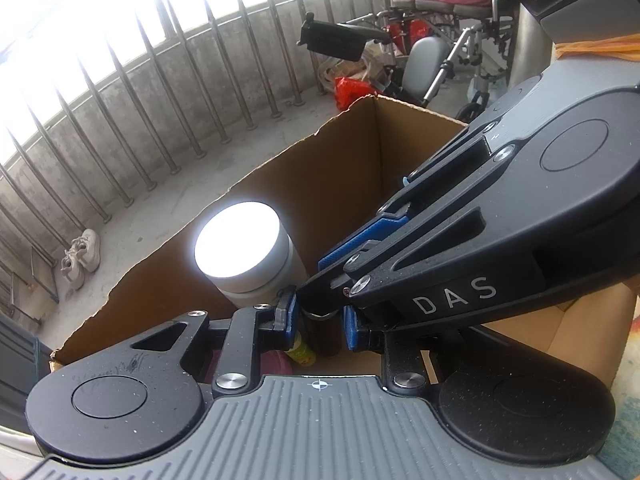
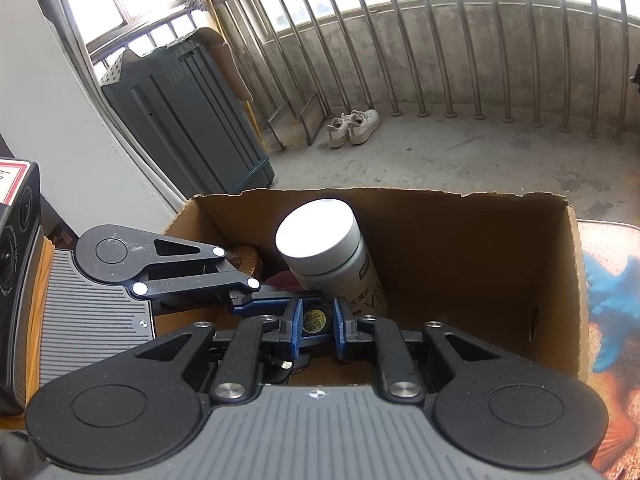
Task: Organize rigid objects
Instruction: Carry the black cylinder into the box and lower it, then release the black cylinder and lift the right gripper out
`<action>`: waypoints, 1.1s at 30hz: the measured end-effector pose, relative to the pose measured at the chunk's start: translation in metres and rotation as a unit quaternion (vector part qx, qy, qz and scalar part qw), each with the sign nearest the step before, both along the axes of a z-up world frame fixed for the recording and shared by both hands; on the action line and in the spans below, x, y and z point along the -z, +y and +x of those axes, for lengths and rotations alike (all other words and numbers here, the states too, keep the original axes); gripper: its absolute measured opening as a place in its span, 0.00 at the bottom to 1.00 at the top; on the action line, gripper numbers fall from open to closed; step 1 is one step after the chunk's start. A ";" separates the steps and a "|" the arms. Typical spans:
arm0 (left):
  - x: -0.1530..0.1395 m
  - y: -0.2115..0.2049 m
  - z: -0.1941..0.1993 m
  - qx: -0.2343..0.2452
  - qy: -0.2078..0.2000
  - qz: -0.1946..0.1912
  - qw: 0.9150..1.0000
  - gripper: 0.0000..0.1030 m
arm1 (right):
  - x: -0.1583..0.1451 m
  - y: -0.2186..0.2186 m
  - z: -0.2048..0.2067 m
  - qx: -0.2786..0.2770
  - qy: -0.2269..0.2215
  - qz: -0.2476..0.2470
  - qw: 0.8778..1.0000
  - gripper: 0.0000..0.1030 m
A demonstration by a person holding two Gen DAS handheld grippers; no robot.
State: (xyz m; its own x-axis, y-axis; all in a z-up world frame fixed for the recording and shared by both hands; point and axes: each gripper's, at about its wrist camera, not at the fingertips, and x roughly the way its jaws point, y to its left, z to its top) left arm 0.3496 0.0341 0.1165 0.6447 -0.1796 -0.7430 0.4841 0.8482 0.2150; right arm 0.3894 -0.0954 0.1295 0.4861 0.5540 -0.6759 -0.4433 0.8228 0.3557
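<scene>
One open cardboard box (image 2: 460, 248) sits in the foreground of a balcony, its top edges torn and ragged. Inside it stands one tall white bottle (image 2: 332, 252) with a flat white cap, upright near the back left of the box, its cap rising about level with the rim. To the right of the bottle the box floor is bare, with open room up to the right wall.

Two tools reach down into the box. The right tool (image 2: 316, 318) is clenched on one small dark bottle (image 2: 316, 316) with a yellow-printed round top, its blue pads pressed against both sides. This small bottle sits low in the box, just in front of the white bottle. The left tool (image 2: 264, 300) comes in from the left, its tips touching or almost touching the right tool's left finger. From the left wrist view, the left tool (image 1: 318, 322) is narrowly parted around the same dark bottle (image 1: 320, 328); whether its pads press on it I cannot tell. The two tools crowd each other.

Also in the box: one woven brown item (image 2: 246, 258) at the back left and one green-labelled container (image 1: 300, 350) lying low beside something pink.

Beyond the box are one pair of pale shoes (image 2: 354, 127) on the concrete floor, a curved metal railing (image 2: 440, 52), one grey cabinet (image 2: 188, 120), and one wheelchair (image 1: 444, 36) piled with pink cloth.
</scene>
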 end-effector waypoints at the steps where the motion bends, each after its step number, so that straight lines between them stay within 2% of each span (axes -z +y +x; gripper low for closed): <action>1: -0.001 0.000 -0.001 0.001 -0.002 0.002 1.000 0.22 | 0.000 0.000 0.000 0.000 0.000 0.000 1.000 0.18; 7: -0.014 0.002 -0.014 0.000 -0.017 0.002 1.000 0.27 | -0.003 -0.005 -0.002 0.006 -0.013 0.012 1.000 0.18; 11: -0.033 0.005 -0.041 0.002 -0.051 0.005 0.999 0.31 | -0.010 -0.012 -0.008 0.020 -0.020 0.011 1.000 0.18; 15: -0.053 0.011 -0.083 0.007 -0.072 -0.025 0.997 0.31 | -0.019 -0.022 -0.018 0.031 -0.028 0.017 0.999 0.18; 20: -0.060 0.020 -0.149 0.018 -0.079 -0.060 0.995 0.33 | -0.033 -0.037 -0.049 0.041 -0.045 0.025 0.998 0.18; 23: -0.052 0.022 -0.186 0.025 -0.090 -0.082 0.992 0.39 | -0.044 -0.049 -0.078 0.048 -0.062 0.024 0.997 0.19; 27: -0.021 0.023 -0.219 0.025 -0.080 -0.110 0.990 0.40 | -0.050 -0.070 -0.130 0.063 -0.090 0.041 0.993 0.19; 31: 0.009 0.026 -0.215 0.004 -0.075 -0.159 0.984 0.40 | -0.038 -0.080 -0.171 0.069 -0.094 0.051 0.992 0.20; 33: 0.021 0.023 -0.207 -0.008 -0.085 -0.168 0.982 0.40 | -0.029 -0.076 -0.181 0.070 -0.088 0.037 0.993 0.20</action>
